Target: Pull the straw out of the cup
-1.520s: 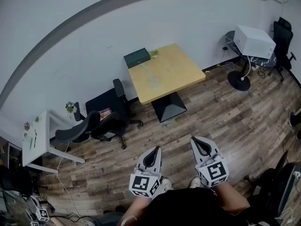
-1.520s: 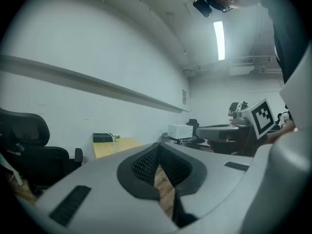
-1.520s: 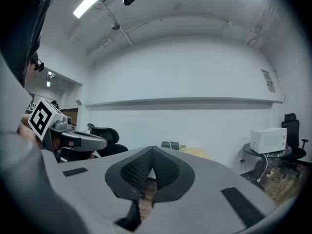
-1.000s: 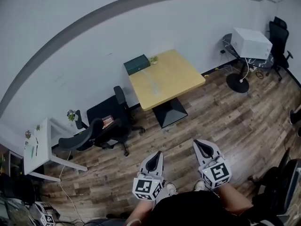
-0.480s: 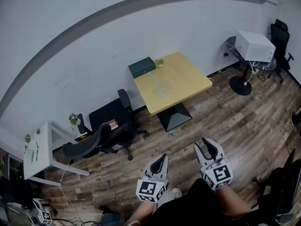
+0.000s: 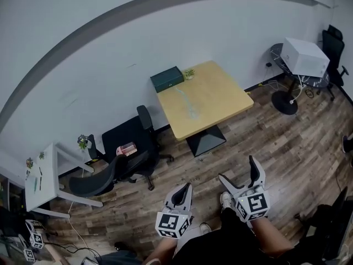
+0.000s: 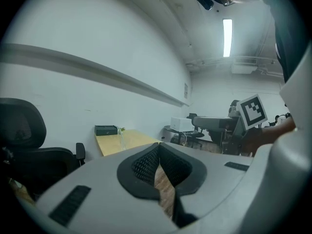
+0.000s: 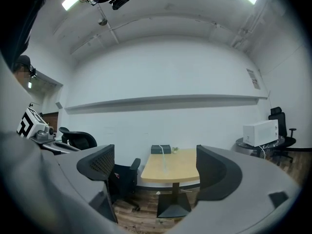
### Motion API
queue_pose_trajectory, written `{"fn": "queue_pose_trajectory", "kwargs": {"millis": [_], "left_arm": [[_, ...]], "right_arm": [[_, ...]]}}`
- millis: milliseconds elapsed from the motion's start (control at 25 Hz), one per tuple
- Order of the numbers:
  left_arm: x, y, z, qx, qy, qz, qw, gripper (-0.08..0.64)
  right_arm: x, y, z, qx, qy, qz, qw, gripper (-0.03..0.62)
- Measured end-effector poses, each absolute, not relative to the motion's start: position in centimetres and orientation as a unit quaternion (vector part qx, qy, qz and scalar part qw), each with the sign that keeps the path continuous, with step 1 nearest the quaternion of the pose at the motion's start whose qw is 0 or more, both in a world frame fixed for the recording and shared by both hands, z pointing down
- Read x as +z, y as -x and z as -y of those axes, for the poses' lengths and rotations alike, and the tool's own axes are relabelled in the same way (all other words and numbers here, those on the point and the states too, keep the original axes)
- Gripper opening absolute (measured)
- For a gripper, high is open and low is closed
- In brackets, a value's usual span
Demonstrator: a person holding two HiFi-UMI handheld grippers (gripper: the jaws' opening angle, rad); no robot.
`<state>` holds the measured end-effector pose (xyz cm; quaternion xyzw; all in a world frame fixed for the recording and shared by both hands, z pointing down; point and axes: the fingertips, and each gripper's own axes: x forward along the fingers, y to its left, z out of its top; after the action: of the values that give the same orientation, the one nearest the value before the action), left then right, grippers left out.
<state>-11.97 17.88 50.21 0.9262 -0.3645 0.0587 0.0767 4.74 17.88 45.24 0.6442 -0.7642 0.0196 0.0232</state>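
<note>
Far ahead stands a light wooden table [image 6: 207, 101] against the white wall. On it a clear cup with a straw [image 6: 191, 112] shows only faintly; in the right gripper view the cup with its straw [image 8: 165, 167] is a thin pale upright. My left gripper [image 6: 187, 186] is low in the head view, shut, with nothing in it. The right gripper [image 6: 238, 171] is beside it with its jaws opening wide; nothing is between them. Both are well short of the table. In the left gripper view the table [image 7: 127, 141] lies far off to the left.
A dark green box [image 6: 167, 79] and a small plant [image 6: 189, 72] sit at the table's far edge. Black office chairs [image 6: 129, 145] stand left of it. A white side table [image 6: 41, 175] is at far left, a white appliance [image 6: 302, 56] at far right. Wood floor lies between.
The right gripper's jaws have spread from shut to wide apart. Both grippers have shifted slightly, and the table has drifted a little right in the head view. The left gripper stays shut.
</note>
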Motion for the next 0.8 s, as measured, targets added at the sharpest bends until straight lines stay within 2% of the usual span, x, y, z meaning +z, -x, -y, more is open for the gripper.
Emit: {"fn": "queue_pose_trajectory", "kwargs": {"millis": [360, 800], "left_arm": [[49.3, 7.8, -9.5, 0.068, -0.921, 0.378, 0.069, 0.02], [48.5, 1.2, -2.0, 0.063, -0.908, 0.407, 0.075, 0.02]], "right_arm": [[45.3, -7.7, -9.1, 0.033, -0.61, 0.791, 0.033, 0.577], [45.2, -14.5, -1.4, 0.059, -0.585, 0.809, 0.011, 0.569]]}}
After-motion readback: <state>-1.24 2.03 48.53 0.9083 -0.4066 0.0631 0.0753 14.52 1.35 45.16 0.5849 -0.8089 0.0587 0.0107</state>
